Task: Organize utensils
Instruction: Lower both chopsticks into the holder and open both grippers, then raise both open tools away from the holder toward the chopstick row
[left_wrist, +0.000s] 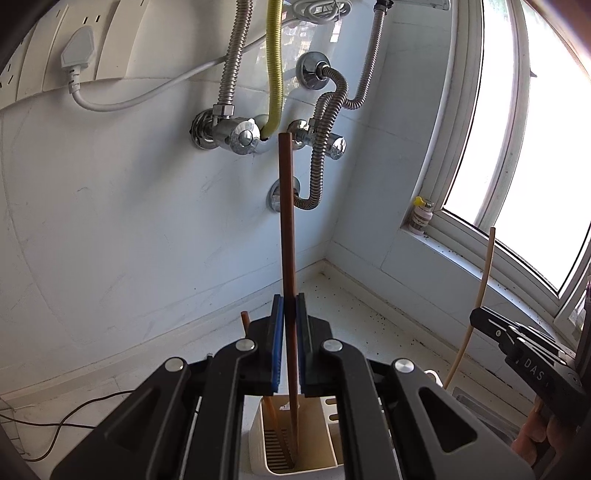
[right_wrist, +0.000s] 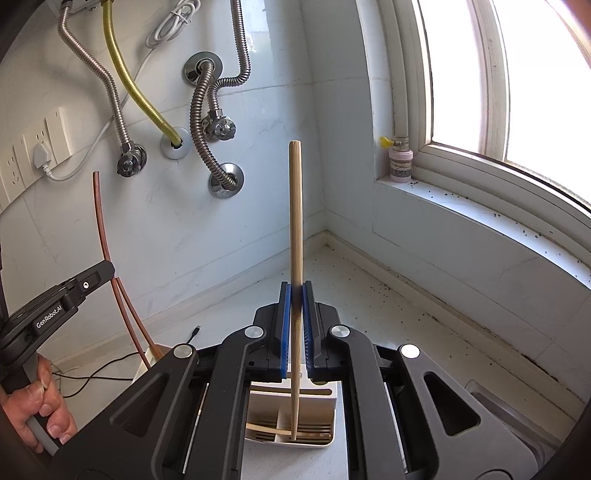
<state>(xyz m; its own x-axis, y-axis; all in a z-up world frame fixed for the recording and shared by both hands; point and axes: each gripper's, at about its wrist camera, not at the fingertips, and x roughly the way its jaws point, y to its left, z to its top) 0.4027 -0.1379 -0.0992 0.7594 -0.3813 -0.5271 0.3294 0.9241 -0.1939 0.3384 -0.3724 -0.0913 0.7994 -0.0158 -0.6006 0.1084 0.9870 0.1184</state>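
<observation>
**A:** Black linkage arms fill the bottom of your left view. How do the jaws stand?

**B:** Your left gripper (left_wrist: 290, 314) has its blue pads (left_wrist: 277, 332) pressed onto a brown chopstick (left_wrist: 287, 229). The stick runs upright between them. Its blunt end rises well above the jaws, in front of the valves (left_wrist: 242, 138) on the wall (left_wrist: 110, 221). Its tip drops below the jaws into the holder (left_wrist: 325, 458).

**A:** Anything else in that holder?

**B:** A second brown chopstick (left_wrist: 245, 323) leans just left of your jaws, its lower part inside the same compartment. Whether the two tips touch, I cannot tell.

**A:** And off to the right?

**B:** Your right gripper (left_wrist: 517, 343) shows at the edge, closed on a pale chopstick (left_wrist: 480, 295).

**A:** Now the right view.

**B:** Your right gripper (right_wrist: 296, 291) pinches the pale chopstick (right_wrist: 295, 206) between its blue pads (right_wrist: 283, 325). The stick is nearly upright, with a dark mark where the pads grip. Its tip reaches down below the jaws into the holder (right_wrist: 330, 406), just right of a divider. Another pale stick (right_wrist: 269, 429) lies flat across the holder's slotted floor.

**A:** And to the left of those jaws?

**B:** Your left gripper (right_wrist: 105, 267) holds the brown chopstick (right_wrist: 100, 221), with your hand (right_wrist: 40, 413) on the handle below it. The second brown chopstick (right_wrist: 131, 314) leans beside it.
</observation>
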